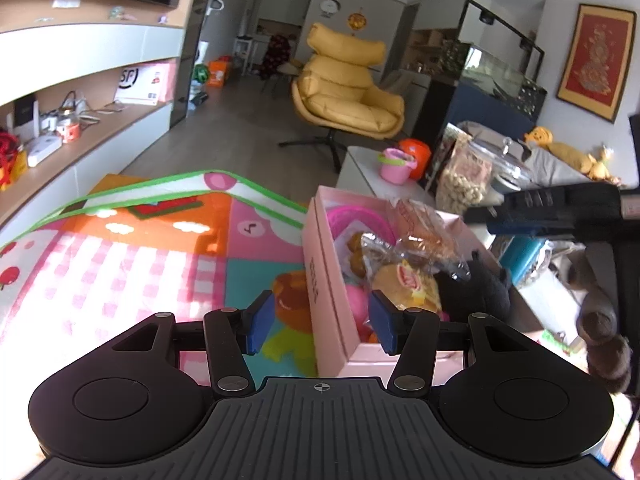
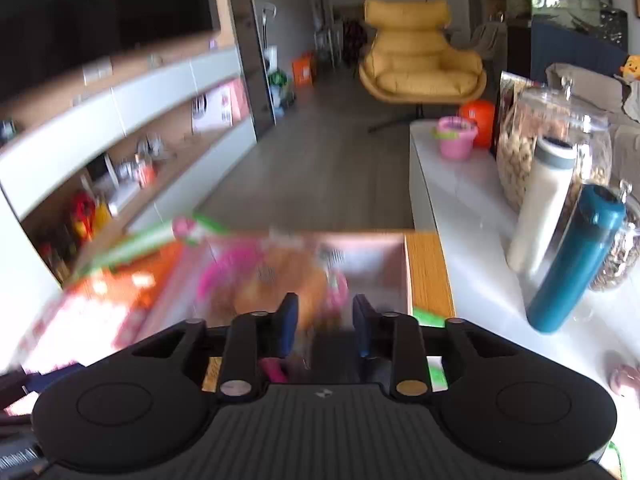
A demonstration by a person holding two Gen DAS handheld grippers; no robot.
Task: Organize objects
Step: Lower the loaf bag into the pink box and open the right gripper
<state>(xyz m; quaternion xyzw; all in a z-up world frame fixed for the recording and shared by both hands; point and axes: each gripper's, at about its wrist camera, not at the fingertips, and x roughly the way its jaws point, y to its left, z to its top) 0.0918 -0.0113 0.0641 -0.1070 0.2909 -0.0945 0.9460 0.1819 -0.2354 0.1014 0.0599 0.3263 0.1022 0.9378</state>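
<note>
Left wrist view: left gripper (image 1: 322, 322) hovering with blue-padded fingers (image 1: 261, 322) spread wide, nothing pinched between them. Straddling the near long wall of an open pink cardboard box (image 1: 324, 304), one finger out over the colourful patchwork play mat (image 1: 120, 248), the other over the box interior. Box sitting on the mat, packed with stuff: clear plastic bags of golden bread rolls (image 1: 404, 276), a bright pink plastic basket (image 1: 356, 220) toward the far end, a round pink toy (image 1: 354, 300) near the front, and a black plush toy (image 1: 480, 280) at the right edge. Can't tell whether the plush is fully inside or hanging over the side.

Right gripper (image 1: 560, 210) poking in from the right in the same view, dark and motion-blurred, up above the box's far right corner.

Right wrist view: pretty smeared. Right gripper's own fingers (image 2: 287, 320) partly apart, nothing visibly held, pointing down at the box (image 2: 376, 256) with orange and pink blurs inside. Wooden edge strip (image 2: 428, 272) just right of the box, then a white counter (image 2: 460, 184) carrying a teal cylindrical bottle (image 2: 576, 260), a white cylindrical bottle with a grey cap (image 2: 540, 204), a big clear glass jar of nuts (image 2: 560, 132), and a small pink toy bucket (image 2: 456, 136) further back.

Yellow padded lounge chair (image 1: 346, 84) well behind everything
</note>
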